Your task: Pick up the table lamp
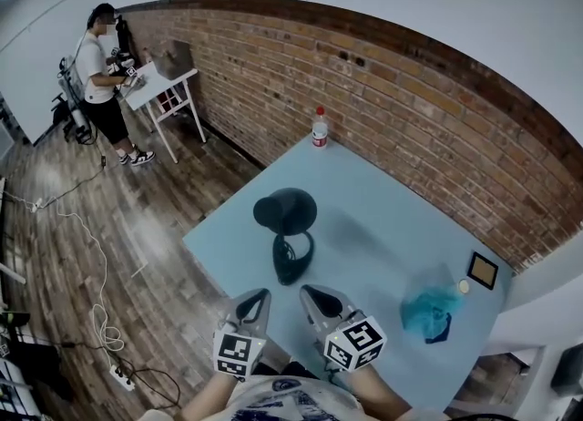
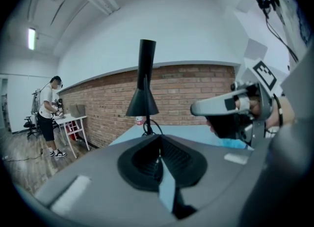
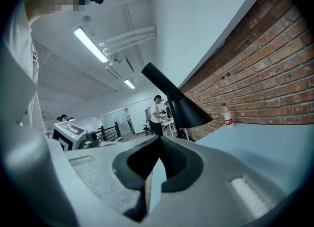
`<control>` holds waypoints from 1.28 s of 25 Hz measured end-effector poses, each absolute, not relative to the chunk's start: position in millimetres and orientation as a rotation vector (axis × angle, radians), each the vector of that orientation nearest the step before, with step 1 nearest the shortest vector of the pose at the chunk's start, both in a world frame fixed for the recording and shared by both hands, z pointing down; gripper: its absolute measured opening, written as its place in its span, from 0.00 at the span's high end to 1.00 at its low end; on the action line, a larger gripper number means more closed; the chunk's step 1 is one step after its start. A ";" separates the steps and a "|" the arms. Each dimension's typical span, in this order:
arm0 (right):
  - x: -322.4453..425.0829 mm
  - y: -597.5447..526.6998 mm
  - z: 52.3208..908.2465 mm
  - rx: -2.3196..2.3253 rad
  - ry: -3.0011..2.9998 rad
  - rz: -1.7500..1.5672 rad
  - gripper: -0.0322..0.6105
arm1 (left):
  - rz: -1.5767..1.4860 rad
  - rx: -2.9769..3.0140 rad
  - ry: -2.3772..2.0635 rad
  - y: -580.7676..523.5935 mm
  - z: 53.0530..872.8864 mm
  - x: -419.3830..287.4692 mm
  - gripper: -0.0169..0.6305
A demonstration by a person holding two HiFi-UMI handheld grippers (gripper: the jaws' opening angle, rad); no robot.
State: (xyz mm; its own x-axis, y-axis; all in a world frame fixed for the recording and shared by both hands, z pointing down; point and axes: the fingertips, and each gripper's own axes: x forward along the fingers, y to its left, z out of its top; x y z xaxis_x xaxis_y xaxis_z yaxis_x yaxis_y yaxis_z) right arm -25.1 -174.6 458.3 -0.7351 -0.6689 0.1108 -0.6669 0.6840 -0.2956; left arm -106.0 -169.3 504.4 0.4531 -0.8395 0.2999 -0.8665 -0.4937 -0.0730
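The black table lamp (image 1: 284, 212) stands upright on the light blue table (image 1: 383, 219), its cone shade over a round base with a looped cord. Both grippers hover at the table's near edge, short of the lamp and not touching it. My left gripper (image 1: 263, 295) is shut and empty, just left of the base. My right gripper (image 1: 306, 291) is shut and empty too, just right of it. In the left gripper view the lamp (image 2: 143, 93) rises straight ahead beyond the left gripper (image 2: 158, 159). In the right gripper view the lamp's shade (image 3: 184, 105) slants above the right gripper (image 3: 151, 168).
A plastic bottle (image 1: 320, 128) stands at the table's far corner by the brick wall (image 1: 419, 109). A blue crumpled bag (image 1: 428, 312) and a small square frame (image 1: 483, 270) lie at the right. A person (image 1: 100, 68) stands at a white table (image 1: 162, 87) far left. Cables and a power strip (image 1: 118, 375) lie on the wooden floor.
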 end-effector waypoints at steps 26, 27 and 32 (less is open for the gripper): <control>-36.5 -263.7 589.9 -1.098 3.059 -0.536 0.95 | 0.403 2.759 -1.219 -263.8 495.7 -98.4 0.87; -38.7 -267.0 592.5 -1.101 3.069 -0.541 0.88 | 0.404 2.771 -1.203 -266.8 493.5 -96.8 0.85; -54.1 -273.0 603.0 -1.052 3.116 -0.534 0.84 | 0.358 2.839 -1.091 -274.0 476.4 -85.2 0.72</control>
State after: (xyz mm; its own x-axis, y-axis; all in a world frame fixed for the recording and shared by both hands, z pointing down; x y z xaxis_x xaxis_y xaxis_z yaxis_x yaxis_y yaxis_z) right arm -54.1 -273.0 603.0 -0.7844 -0.5547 0.2773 -0.6154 0.7516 -0.2375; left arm -85.2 -274.0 476.4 0.7191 -0.6504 0.2447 -0.6688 -0.7434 -0.0103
